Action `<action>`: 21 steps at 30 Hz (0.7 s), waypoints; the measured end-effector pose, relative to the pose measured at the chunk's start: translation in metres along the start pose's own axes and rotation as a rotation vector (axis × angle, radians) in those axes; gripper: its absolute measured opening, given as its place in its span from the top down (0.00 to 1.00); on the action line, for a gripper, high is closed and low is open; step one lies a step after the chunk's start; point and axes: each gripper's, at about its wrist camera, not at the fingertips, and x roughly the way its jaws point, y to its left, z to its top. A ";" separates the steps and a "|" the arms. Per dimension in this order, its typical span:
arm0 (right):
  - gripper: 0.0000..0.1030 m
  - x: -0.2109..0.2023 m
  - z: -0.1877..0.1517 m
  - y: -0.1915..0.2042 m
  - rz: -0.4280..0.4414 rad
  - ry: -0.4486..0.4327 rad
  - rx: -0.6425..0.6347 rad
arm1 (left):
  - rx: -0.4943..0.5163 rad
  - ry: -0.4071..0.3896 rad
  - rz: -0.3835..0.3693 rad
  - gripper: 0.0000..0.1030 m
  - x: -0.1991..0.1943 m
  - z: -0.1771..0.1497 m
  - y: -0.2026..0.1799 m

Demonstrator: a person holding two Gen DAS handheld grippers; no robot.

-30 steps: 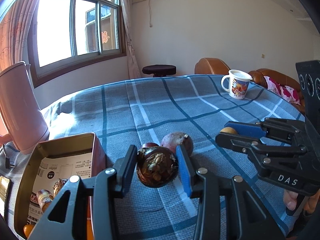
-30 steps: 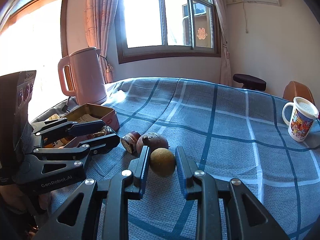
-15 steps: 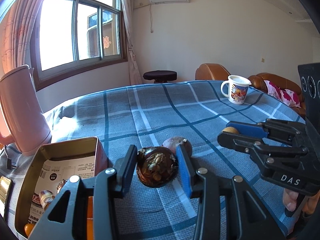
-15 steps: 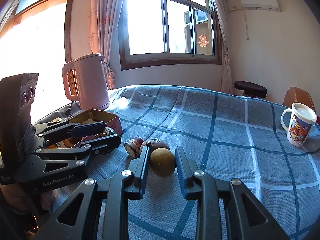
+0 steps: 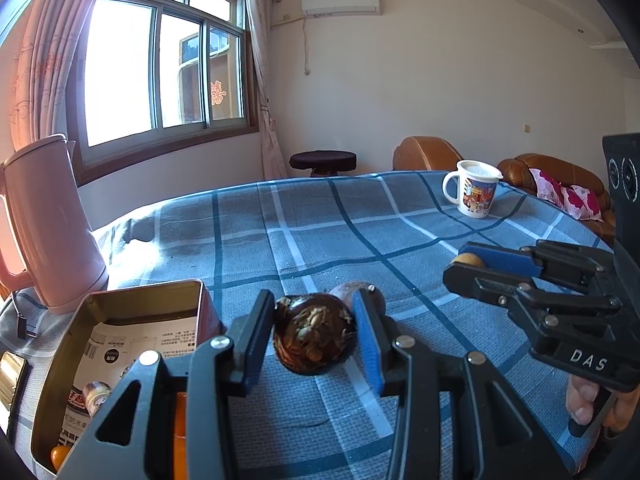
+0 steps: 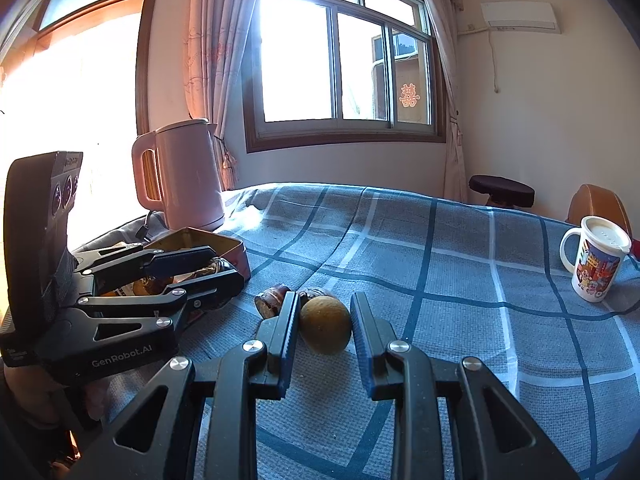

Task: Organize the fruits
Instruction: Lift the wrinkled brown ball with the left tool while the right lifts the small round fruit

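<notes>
My left gripper (image 5: 316,332) is shut on a dark brown, mottled round fruit (image 5: 314,334) and holds it above the blue plaid tablecloth, just right of the open metal tin (image 5: 132,304). A purplish fruit (image 5: 356,292) lies on the cloth behind it. My right gripper (image 6: 325,320) is shut on a yellow-brown round fruit (image 6: 326,324) just above the cloth. Two dark fruits (image 6: 274,300) lie left of it. The left gripper also shows in the right wrist view (image 6: 216,264), over the tin (image 6: 200,240).
The tin holds a printed paper and several small fruits (image 5: 94,394). A pink kettle (image 5: 48,224) stands behind the tin at the left. A white printed mug (image 5: 474,194) stands at the far right. A small gold box (image 5: 12,376) lies left of the tin.
Both grippers have risen and tilted up a little with their fruits still held. More of the room and less of the table shows in both views.
</notes>
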 end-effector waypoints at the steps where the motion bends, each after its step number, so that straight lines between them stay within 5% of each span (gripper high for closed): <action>1: 0.73 -0.001 0.000 0.000 0.001 -0.004 -0.001 | -0.001 -0.003 0.001 0.59 0.000 0.000 0.000; 21: 0.73 -0.012 -0.001 0.003 -0.006 -0.073 -0.023 | -0.012 -0.063 0.008 0.59 -0.011 -0.002 0.002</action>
